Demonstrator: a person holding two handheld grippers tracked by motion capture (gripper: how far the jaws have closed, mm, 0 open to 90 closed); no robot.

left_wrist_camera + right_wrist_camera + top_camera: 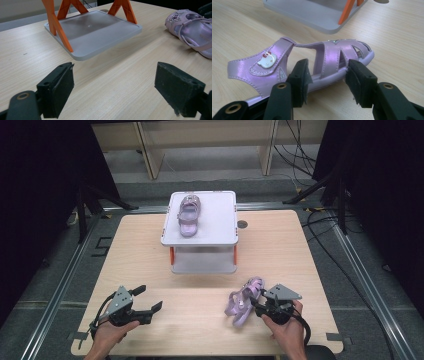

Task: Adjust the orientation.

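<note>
A: The glossy lilac child's sandal with the cat badge on its strap [299, 62] sits between the right gripper [327, 80] fingers [299, 75], one black pad inside the straps over the footbed, the other at the outer edge of the sole. They stand about half closed. Whether both pads press yet, I can't tell; the outer one looks just touching the sole's rim.

B: And where is that sandal lying?

A: On the pale wooden desk [150, 250], at the person's right front, tipped up on its side against the gripper, near the white two-tier rack with orange legs [202, 240]. Its mate, a second lilac sandal [188, 215], rests on the rack's top tray, at its left half.

B: How would you finish the grip well?

A: I'd judge the hold should pinch the firm sole wall, not the soft straps, which would fold and let the shoe swing. Close until the sole stops yielding, then lift level, so the heel strap doesn't drag on the desk. The free space beside the mate seems the likely place for it; come in above the tray rim, not across it.

B: The other hand?

A: The left gripper [115, 92] has its fingers [58, 92] spread wide with nothing between them, held low over bare desk at the person's left front, well apart from the sandal.
</note>
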